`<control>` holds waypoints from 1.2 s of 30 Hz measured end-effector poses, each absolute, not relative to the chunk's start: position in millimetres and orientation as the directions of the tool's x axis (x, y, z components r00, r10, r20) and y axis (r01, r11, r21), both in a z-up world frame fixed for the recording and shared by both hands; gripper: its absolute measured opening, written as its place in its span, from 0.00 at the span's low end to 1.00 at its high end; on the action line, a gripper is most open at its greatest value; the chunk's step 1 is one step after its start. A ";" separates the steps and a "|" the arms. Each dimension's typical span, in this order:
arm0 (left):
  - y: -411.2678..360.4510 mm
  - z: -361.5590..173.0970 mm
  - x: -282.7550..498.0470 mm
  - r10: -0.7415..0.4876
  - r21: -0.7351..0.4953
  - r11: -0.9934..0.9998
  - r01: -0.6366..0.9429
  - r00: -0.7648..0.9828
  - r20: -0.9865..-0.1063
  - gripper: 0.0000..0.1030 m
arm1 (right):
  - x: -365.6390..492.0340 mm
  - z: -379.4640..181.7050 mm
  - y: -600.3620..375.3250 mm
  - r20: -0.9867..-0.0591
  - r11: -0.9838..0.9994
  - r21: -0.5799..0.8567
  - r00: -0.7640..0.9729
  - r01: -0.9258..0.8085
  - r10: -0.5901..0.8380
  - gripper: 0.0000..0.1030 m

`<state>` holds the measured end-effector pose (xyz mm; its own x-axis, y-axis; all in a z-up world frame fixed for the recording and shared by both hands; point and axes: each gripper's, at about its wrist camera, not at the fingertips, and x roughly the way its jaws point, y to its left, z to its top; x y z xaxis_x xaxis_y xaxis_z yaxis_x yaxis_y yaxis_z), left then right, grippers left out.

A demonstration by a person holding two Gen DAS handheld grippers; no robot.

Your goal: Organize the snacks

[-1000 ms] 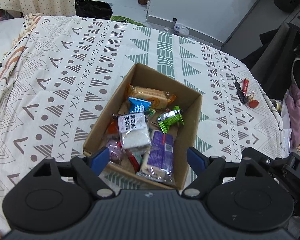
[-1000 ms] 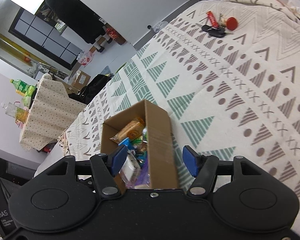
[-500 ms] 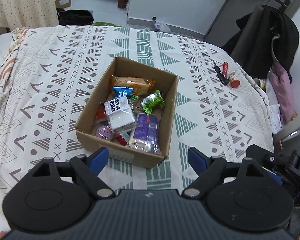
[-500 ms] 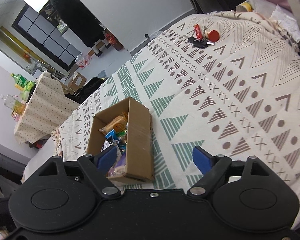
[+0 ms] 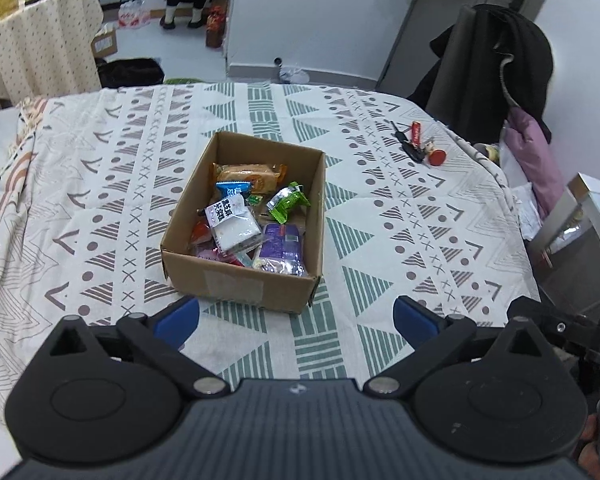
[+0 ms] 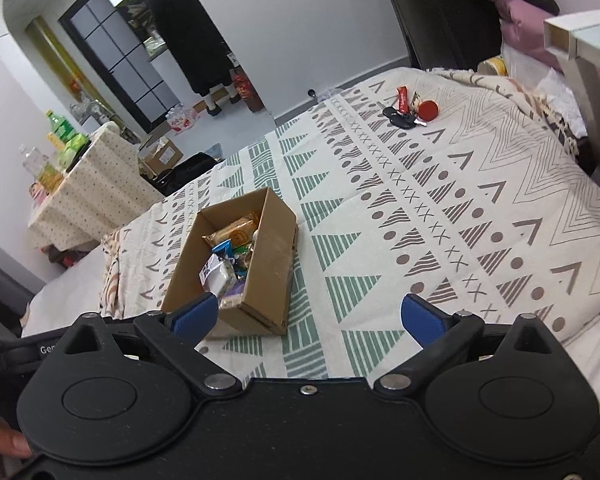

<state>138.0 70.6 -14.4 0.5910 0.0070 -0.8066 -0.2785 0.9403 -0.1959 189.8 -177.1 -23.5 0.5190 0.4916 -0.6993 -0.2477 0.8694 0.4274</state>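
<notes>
Centre frame, on the patterned table [image 5: 400, 236]: one open cardboard box [image 5: 236, 286] holding snacks: orange biscuit pack [image 5: 250, 174], green packet [image 5: 286, 202], white packet [image 5: 234, 228], purple packet [image 5: 280, 248]. Left tongs [image 5: 296, 318] and right tongs [image 6: 306, 314] both spread wide, empty, at lower frame.

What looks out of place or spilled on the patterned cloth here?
Nothing spilled: the snacks all lie inside the open brown cardboard box. Only the bunch of black keys with red tags looks out of place, lying on the patterned tablecloth apart from the box.
</notes>
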 end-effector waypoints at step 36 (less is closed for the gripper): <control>44.6 37.9 36.8 0.005 -0.144 0.979 -0.145 0.725 -0.689 1.00 | 90.9 23.6 -210.5 -0.628 0.900 0.291 0.645 -0.324 0.435 1.00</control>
